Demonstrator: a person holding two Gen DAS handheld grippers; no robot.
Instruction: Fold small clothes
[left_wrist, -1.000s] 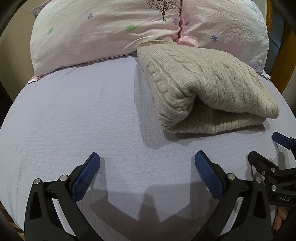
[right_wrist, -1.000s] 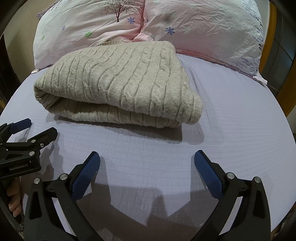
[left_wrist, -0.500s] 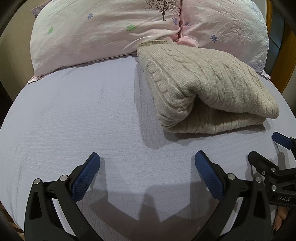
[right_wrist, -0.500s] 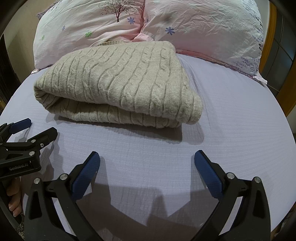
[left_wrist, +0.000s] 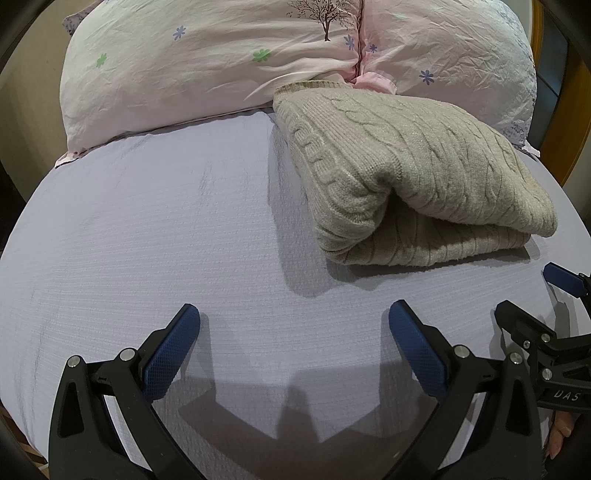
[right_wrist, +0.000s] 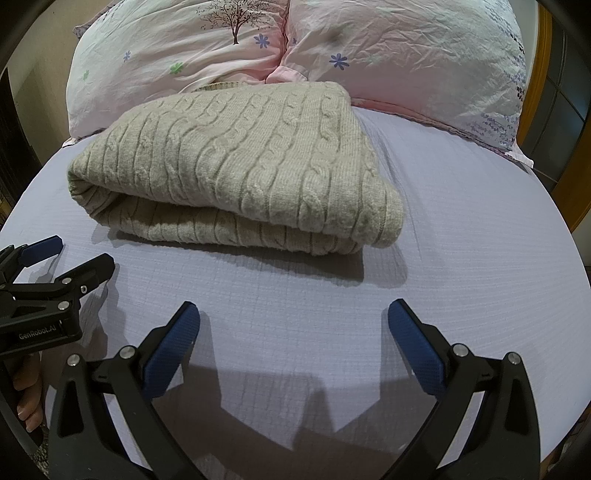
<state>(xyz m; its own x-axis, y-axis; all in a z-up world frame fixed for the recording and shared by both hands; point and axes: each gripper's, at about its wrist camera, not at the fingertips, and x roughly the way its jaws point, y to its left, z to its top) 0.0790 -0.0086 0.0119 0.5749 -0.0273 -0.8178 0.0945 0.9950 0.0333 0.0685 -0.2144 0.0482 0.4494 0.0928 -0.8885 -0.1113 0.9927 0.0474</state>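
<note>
2 sweater (right_wrist: 236, 162) layers, right-wrist view only.

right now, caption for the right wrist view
Open right claw hovers before a folded beige cable-knit sweater on the lavender bedsheet.

Soft indoor light from above and behind casts dark shadows of the grippers on the bed sheet (left_wrist: 147, 229) at the near edge, the sharp, glare-free views bulging with fisheye distortion and darkening to black at the corners.
</note>
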